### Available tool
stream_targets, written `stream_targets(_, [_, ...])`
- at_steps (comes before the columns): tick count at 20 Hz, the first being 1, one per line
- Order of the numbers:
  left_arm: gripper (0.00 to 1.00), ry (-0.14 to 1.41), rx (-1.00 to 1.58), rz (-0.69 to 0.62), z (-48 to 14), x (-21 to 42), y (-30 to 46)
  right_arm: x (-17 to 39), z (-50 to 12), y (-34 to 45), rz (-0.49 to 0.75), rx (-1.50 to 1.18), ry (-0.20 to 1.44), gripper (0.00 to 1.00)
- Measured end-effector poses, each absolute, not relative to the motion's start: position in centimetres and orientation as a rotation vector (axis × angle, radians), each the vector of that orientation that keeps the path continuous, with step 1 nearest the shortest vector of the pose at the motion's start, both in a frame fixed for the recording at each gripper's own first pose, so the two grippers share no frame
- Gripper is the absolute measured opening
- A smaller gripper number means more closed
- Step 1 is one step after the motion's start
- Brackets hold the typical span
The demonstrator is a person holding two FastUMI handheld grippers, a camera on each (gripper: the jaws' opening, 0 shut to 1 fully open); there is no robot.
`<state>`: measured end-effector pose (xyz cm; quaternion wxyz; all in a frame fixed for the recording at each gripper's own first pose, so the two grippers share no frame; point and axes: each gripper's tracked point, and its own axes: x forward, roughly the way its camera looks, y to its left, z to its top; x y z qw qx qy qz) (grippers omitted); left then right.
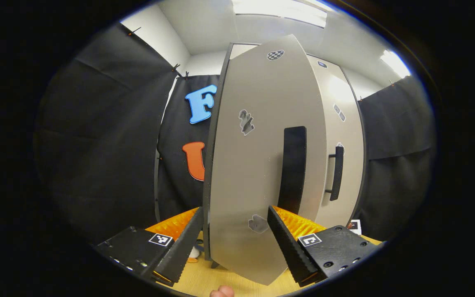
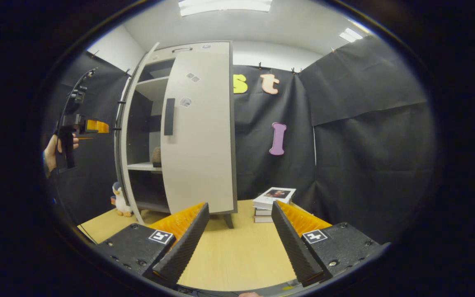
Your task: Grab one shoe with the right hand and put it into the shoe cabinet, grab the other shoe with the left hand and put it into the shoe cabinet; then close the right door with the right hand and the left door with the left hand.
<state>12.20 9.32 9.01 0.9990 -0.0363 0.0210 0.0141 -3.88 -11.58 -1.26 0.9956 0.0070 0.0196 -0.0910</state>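
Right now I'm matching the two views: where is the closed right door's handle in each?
Left gripper view: the handle sits right of centre, behind the open left door.
Right gripper view: handle left of centre, upper half.
Shared landmark: the open left door.

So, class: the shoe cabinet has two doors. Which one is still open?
The left door, nearest the left gripper, still stands ajar; the right gripper view shows the shelves behind it. The right door lies flush against the cabinet.
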Motion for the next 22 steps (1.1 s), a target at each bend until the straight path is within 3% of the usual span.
stream_targets(1, [0.99,0.04,-0.076,0.029,9.1,12.1,9.3,-3.9,-1.4,-11.8,-0.187,0.014,0.045,0.99])
stream_targets(4, [0.99,0.025,-0.095,0.029,9.4,11.3,8.9,-4.0,-1.9,-12.0,-0.191,0.017,0.058,0.99])
stream_targets(5, [0.95,0.009,-0.101,0.022,9.8,10.6,8.5,-3.9,-2.0,-11.9,-0.189,0.017,0.063,0.99])
stream_targets(6, [0.99,-0.01,-0.107,0.016,10.2,10.0,8.3,-3.7,-2.0,-11.7,-0.184,0.018,0.066,0.99])
stream_targets(8, [0.99,-0.029,-0.109,0.008,10.4,8.7,7.8,-3.5,-2.0,-11.2,-0.174,0.021,0.069,0.99])
stream_targets(9, [0.95,-0.027,-0.109,0.007,10.3,7.9,7.4,-3.3,-2.0,-10.9,-0.167,0.022,0.07,0.99])
stream_targets(12, [0.99,-0.017,-0.119,-0.004,9.4,5.0,5.7,-3.0,-2.2,-9.7,-0.143,0.017,0.077,0.99])
stream_targets(13, [0.95,-0.016,-0.133,-0.005,9.0,4.2,5.2,-2.8,-2.2,-9.3,-0.133,0.015,0.079,0.99])
stream_targets(16, [0.95,-0.01,-0.14,0.013,7.0,2.1,4.4,-2.5,-2.3,-7.9,-0.104,0.018,0.082,0.99])
stream_targets(17, [0.99,-0.01,-0.137,0.025,6.1,1.6,4.2,-2.4,-2.3,-7.6,-0.094,0.018,0.084,0.99])
stream_targets(18, [0.95,-0.005,-0.134,0.036,5.2,1.0,4.1,-2.3,-2.3,-7.3,-0.086,0.017,0.086,0.99])
stream_targets(19, [0.99,0.001,-0.126,0.047,4.2,0.5,3.6,-2.2,-2.3,-7.1,-0.081,0.015,0.088,0.99])
stream_targets(20, [0.95,0.014,-0.118,0.055,3.1,0.1,3.4,-2.3,-2.5,-6.8,-0.077,0.014,0.091,0.99])
stream_targets(22, [0.95,0.037,-0.113,0.068,1.6,-0.8,3.1,-2.4,-2.7,-6.5,-0.072,0.015,0.099,0.99])
